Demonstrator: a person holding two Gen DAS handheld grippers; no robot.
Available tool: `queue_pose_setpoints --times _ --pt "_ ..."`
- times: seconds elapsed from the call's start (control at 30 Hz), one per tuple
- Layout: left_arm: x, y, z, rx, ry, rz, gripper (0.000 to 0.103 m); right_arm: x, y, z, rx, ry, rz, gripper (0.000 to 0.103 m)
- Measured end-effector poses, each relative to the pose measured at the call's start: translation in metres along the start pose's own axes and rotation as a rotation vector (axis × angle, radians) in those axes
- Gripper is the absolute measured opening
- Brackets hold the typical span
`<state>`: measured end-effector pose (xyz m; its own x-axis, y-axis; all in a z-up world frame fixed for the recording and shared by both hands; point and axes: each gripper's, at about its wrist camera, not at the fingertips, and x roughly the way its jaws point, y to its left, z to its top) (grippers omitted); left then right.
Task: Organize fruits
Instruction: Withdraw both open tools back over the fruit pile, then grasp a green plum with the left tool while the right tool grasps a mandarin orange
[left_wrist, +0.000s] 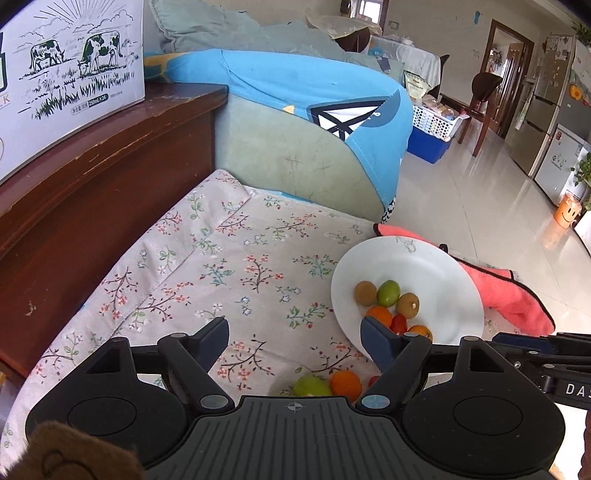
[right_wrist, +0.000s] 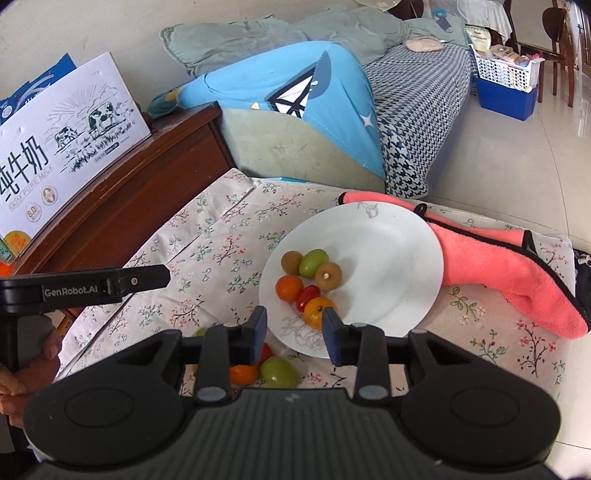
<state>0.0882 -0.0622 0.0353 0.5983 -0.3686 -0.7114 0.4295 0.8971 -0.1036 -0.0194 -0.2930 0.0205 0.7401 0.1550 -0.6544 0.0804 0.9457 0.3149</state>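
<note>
While we hover over the flowered cloth (right_wrist: 207, 236), our left gripper (left_wrist: 293, 332) has its fingers spread wide with nothing between them; our right gripper (right_wrist: 293, 328) has its fingers apart with a narrower gap, also holding nothing. Six small fruits sit clustered on the white plate (right_wrist: 388, 258). A loose orange (left_wrist: 345, 386), a green fruit (left_wrist: 310, 386) and a red one lie on the cloth just beside its near rim. These round fruits could roll off if we nudge them, and a careless finger could tip the plate.
</note>
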Motion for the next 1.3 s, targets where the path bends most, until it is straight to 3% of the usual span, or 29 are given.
queue_pose_setpoints --times 0.4,0.77,0.97,1.3 --pt "0.010 0.031 -0.023 -0.006 0.085 0.040 0.079 0.006 0.023 -0.022 -0.079 0.074 0.046 0.035" --pt "0.031 0.028 -0.041 0.091 0.159 0.043 0.079 0.035 0.053 -0.049 -0.177 0.203 0.095 0.037" --pt "0.040 0.028 -0.046 0.115 0.168 0.042 0.079 0.046 0.063 -0.055 -0.206 0.233 0.095 0.043" --pt "0.050 0.026 -0.050 0.109 0.168 -0.009 0.079 0.062 0.069 -0.057 -0.198 0.260 0.058 0.043"
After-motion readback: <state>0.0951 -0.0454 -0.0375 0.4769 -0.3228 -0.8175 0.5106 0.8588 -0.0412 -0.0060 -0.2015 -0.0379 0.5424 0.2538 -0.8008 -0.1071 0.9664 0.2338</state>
